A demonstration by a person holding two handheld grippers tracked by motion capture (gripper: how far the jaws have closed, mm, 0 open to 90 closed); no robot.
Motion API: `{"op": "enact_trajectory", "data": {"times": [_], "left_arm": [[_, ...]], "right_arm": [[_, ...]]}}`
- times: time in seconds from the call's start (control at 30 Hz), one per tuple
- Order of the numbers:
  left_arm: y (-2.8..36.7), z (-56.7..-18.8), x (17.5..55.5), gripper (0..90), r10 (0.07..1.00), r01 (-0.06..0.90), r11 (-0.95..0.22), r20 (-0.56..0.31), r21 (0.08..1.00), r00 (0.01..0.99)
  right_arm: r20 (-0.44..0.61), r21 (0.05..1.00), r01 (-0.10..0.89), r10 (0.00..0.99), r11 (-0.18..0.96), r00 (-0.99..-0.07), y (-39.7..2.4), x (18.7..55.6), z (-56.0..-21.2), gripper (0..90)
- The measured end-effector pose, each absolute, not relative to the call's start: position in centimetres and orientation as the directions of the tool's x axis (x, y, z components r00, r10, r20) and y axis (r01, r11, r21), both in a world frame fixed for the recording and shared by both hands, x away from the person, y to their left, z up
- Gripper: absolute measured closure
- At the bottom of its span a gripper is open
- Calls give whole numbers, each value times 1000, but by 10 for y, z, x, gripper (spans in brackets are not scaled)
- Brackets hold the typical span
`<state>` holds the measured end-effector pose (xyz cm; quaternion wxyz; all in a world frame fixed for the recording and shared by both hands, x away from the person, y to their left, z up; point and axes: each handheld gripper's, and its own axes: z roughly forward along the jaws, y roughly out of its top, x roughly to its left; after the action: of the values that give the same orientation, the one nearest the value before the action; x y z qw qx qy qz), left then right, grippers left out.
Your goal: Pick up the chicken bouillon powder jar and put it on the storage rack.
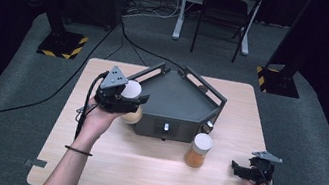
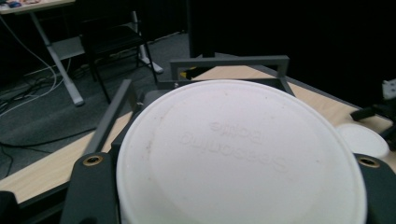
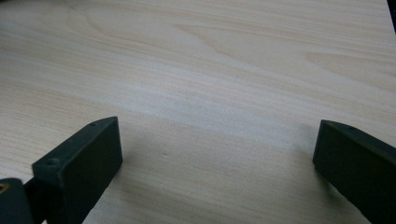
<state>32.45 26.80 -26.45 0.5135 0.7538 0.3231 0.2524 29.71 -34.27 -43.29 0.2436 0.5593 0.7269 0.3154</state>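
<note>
Lifting: left gripper (image 1: 131, 101) has a white-lidded jar (image 1: 131, 112) clamped between its fingers (image 2: 91, 186), held up off the surface (image 1: 149, 171) right at the front-left corner of the grey tray (image 1: 176, 102).

Near right: right gripper (image 1: 240, 170) sits low on the surface at the front right, fingers (image 3: 81, 163) spread wide with nothing but bare wood between them.

Grip check: in the left gripper view the lid (image 2: 240, 154) sits squeezed between the two fingers. Looks like they're on the lid or just under it; can't tell how much of the jar body they've got.

Middle: second jar (image 1: 199, 150), white lid, orange stuff inside, stands upright just in front of the tray's front-right corner, well apart from the right gripper.

Far: tray is a five-sided dark box with rail handles (image 2: 229, 63) along its back edges, looks empty inside.

Could go wrong: if the grip is only on the lid, the jar could swing or slip out. The tray rim is right there too, so moving across too low would clip the jar bottom on it and tip it.

Writing: raised lettering on the lid, upside down in that view; my best guess is "Seasoning Bottle". No other brand readable.
</note>
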Motion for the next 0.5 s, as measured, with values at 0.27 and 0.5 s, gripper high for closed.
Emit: {"op": "enact_trajectory", "data": {"times": [0.27,0.5], "left_arm": [[252,-263,350,342,777,253,-260,47,932,627],[242,-270,370,342,800,278,-233,21,932,600]], "right_arm": [[-1,731,659,966,177,-258,-343,297,-433,4],[-1,731,659,966,177,-259,-343,298,-433,4]]}}
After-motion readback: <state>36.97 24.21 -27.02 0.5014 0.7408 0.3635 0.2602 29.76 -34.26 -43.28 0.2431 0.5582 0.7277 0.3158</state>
